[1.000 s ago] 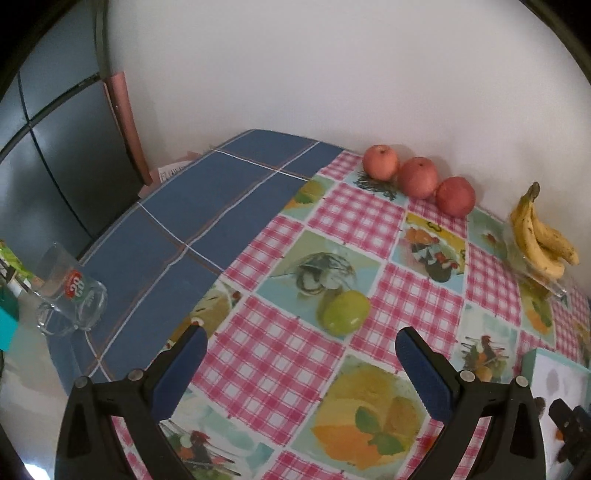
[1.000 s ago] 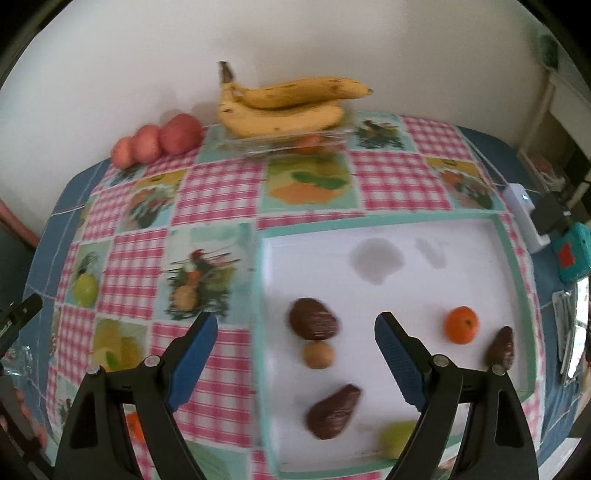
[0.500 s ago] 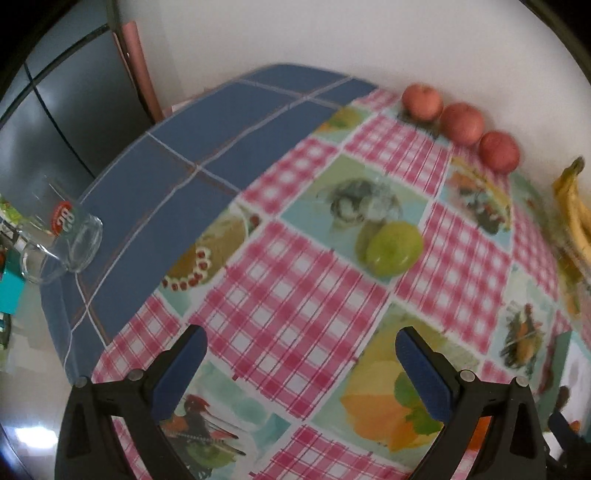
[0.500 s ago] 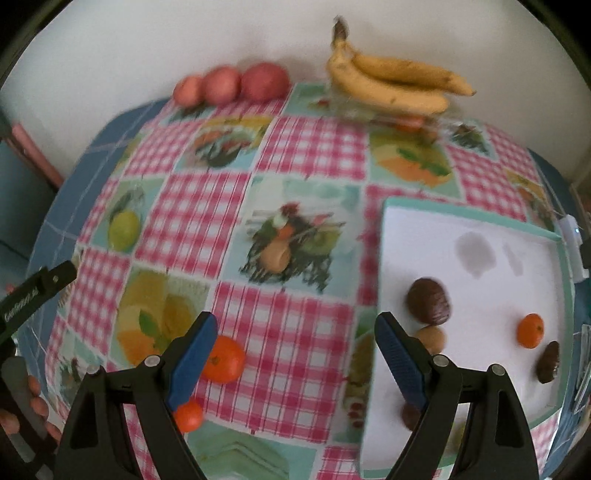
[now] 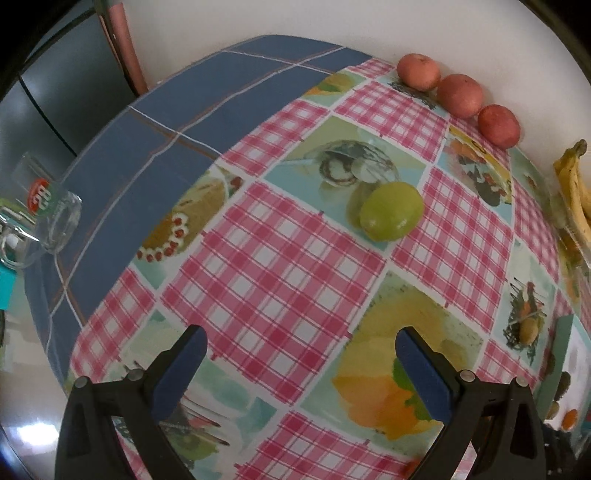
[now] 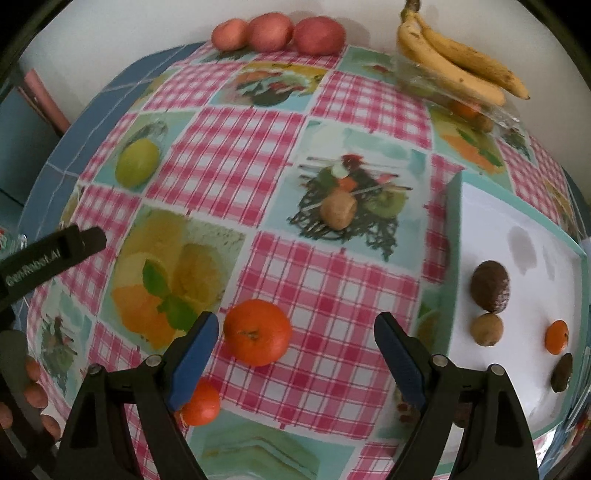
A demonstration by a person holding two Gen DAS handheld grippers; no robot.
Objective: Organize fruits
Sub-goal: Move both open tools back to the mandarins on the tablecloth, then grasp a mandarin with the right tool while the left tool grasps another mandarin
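Observation:
My right gripper (image 6: 295,325) points down at the checked tablecloth, its jaws closing slightly. A large mandarin (image 6: 256,332) lies between them near the left finger, untouched. A smaller mandarin (image 6: 201,406) sits behind that finger. A kiwi (image 6: 338,213) lies further ahead. The white tray (image 6: 480,206) at the right holds an avocado (image 6: 490,285), a kiwi, a small mandarin and a dark fruit. My left gripper (image 5: 301,339) stands open over bare cloth, with a green fruit (image 5: 391,211) ahead of it.
Three red apples (image 6: 277,31) and a bunch of bananas (image 6: 458,70) on a clear container line the back wall. A glass mug (image 5: 40,218) stands at the table's left edge on the blue cloth. A hand (image 6: 33,384) holds the left gripper at the lower left.
The right gripper swung left from above the tray to over the mandarins and sank. The left gripper tipped downward and came lower, so the green fruit looks nearer.

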